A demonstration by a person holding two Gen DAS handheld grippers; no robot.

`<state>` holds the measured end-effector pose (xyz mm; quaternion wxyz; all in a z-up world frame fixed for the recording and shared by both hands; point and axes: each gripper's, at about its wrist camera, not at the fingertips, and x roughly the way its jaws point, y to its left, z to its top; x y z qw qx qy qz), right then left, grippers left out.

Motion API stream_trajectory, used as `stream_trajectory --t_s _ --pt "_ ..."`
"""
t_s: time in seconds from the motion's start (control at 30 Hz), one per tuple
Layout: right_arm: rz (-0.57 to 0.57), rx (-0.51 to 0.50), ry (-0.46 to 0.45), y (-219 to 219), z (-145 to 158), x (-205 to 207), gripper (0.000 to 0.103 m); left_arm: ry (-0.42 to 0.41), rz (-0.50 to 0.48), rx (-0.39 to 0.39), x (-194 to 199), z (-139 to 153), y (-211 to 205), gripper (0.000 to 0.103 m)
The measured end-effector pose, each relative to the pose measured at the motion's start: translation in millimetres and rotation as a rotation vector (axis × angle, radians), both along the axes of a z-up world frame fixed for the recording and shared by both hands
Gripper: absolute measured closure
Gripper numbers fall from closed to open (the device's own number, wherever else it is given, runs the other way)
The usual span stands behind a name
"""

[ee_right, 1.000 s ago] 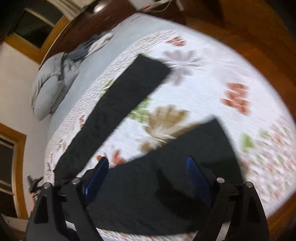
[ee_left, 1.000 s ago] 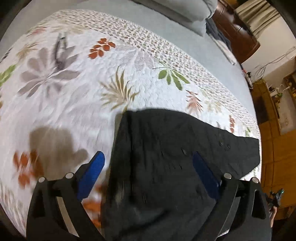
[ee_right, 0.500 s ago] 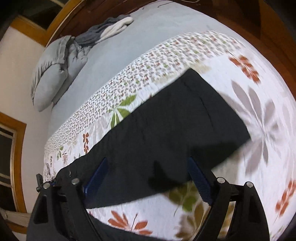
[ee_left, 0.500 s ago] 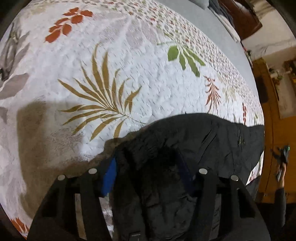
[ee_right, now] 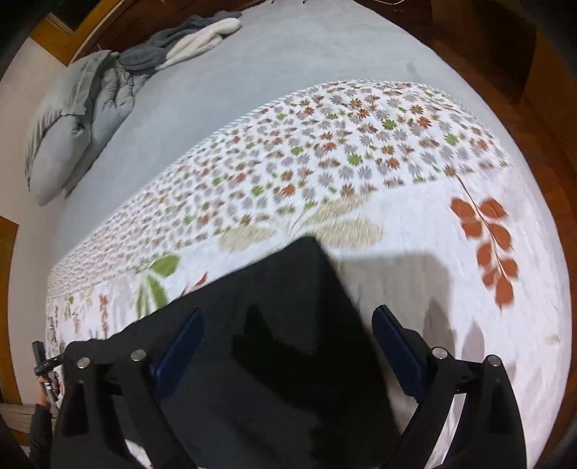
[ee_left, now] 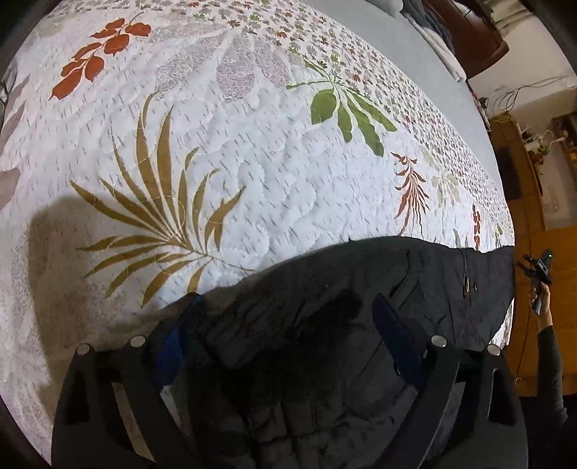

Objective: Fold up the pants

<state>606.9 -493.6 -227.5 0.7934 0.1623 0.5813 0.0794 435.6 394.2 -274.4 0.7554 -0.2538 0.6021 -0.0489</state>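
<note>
Fingers of my left gripper (ee_left: 285,324) stand wide apart over bunched black pants (ee_left: 414,288) on the quilt (ee_left: 252,162), gripping nothing. My right gripper (ee_right: 288,339) gapes equally over the leg end (ee_right: 288,288); closing carelessly could pinch quilt and drag it.

Ahead of the fingers, a white floral quilt (ee_right: 414,223) over a grey bed sheet (ee_right: 288,65). Far ahead to the left, grey pillows (ee_right: 68,133) against a wooden headboard (ee_right: 104,32). To the right, wooden floor (ee_right: 541,90).
</note>
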Motion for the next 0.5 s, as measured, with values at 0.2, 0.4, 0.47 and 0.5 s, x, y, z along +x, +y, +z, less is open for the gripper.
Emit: stream_trajectory --t_s 0.2,0.4,0.47,0.5 --pt "0.037 -0.003 0.01 2.3 -30.5 28.7 0.007 -0.001 0.027 0.036 -10.8 0.5 18.9 0.056" --pt "0.084 0.033 0.0 10.2 -36.5 36.9 0.033 -0.01 0.044 0.059 -11.0 0.2 18.0 0.063" --pt "0.099 0.094 0.004 10.2 -35.2 32.4 0.079 -0.02 0.053 0.077 -11.9 3.8 17.7 0.078" --pt "0.106 0.094 0.001 10.1 -33.0 28.9 0.088 -0.03 0.057 0.081 -11.2 7.1 16.1 0.081"
